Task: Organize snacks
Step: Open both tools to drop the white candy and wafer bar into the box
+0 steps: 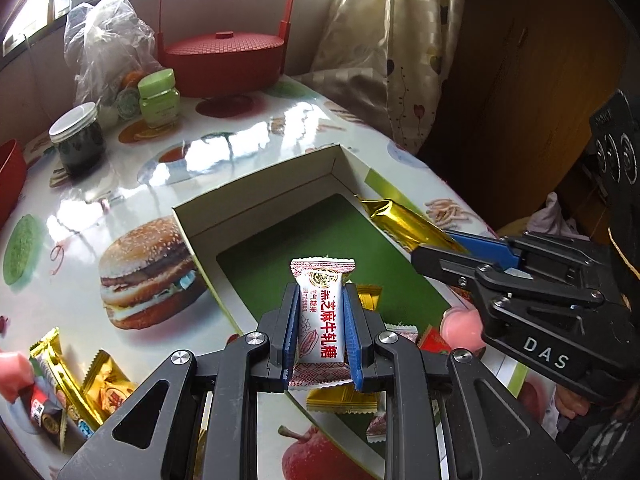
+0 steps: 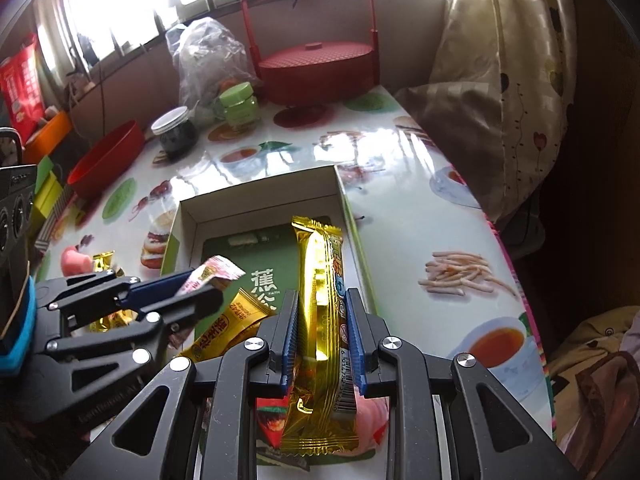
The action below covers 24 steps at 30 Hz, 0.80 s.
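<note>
My left gripper (image 1: pixel 320 304) is shut on a white and red nougat candy (image 1: pixel 321 312), held over the near end of the open green-bottomed box (image 1: pixel 256 196). My right gripper (image 2: pixel 322 312) is shut on a long gold snack bar (image 2: pixel 320 300), held over the same box (image 2: pixel 256 196) at its right side. The right gripper (image 1: pixel 444 244) also shows in the left wrist view with the gold bar (image 1: pixel 400 216). The left gripper (image 2: pixel 200 286) shows in the right wrist view with the candy (image 2: pixel 214 272). A gold sachet (image 2: pixel 228 328) lies in the box.
Loose wrapped snacks (image 1: pixel 76 392) lie on the printed tablecloth at the near left, others (image 1: pixel 344 400) under my left gripper. A red lidded basket (image 1: pixel 224 60), a green jar (image 1: pixel 158 98), a dark jar (image 1: pixel 80 140), a plastic bag (image 1: pixel 104 44) and a red bowl (image 2: pixel 108 158) stand at the back.
</note>
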Available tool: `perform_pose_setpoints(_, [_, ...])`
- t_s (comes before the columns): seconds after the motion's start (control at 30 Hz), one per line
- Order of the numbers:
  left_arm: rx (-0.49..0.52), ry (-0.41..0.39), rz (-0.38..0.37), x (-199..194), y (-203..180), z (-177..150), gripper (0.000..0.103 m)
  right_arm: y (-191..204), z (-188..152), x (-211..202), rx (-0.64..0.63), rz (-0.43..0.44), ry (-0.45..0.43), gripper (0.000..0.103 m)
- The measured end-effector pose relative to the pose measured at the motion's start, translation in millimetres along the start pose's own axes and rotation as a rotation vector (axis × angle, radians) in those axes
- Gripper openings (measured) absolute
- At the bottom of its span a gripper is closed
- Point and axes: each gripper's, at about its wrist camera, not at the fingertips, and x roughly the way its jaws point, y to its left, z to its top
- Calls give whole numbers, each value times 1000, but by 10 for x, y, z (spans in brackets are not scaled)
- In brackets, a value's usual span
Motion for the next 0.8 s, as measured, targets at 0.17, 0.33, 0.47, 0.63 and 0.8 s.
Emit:
perform_pose_setpoints(0.17, [-8,16,-2,60,13,-19,22,-19,10,79,-4,-8,16,22])
perform_pose_setpoints(0.33, [-14,16,-6,59,20,-19,22,-28,28,120,-11,-19,16,22])
perform_pose_setpoints(0.47, [-19,18,-7,67,26,-8,22,-11,50,160,-21,-16,17,22])
perform_pose_setpoints(0.63, [-19,22,-5,62,25,-8,27,-9,60,187,-22,-12,23,22])
perform_pose_setpoints(0.8, [-20,20,-7,56,28,-15,29,-14,49,185,-19,-10,25,22])
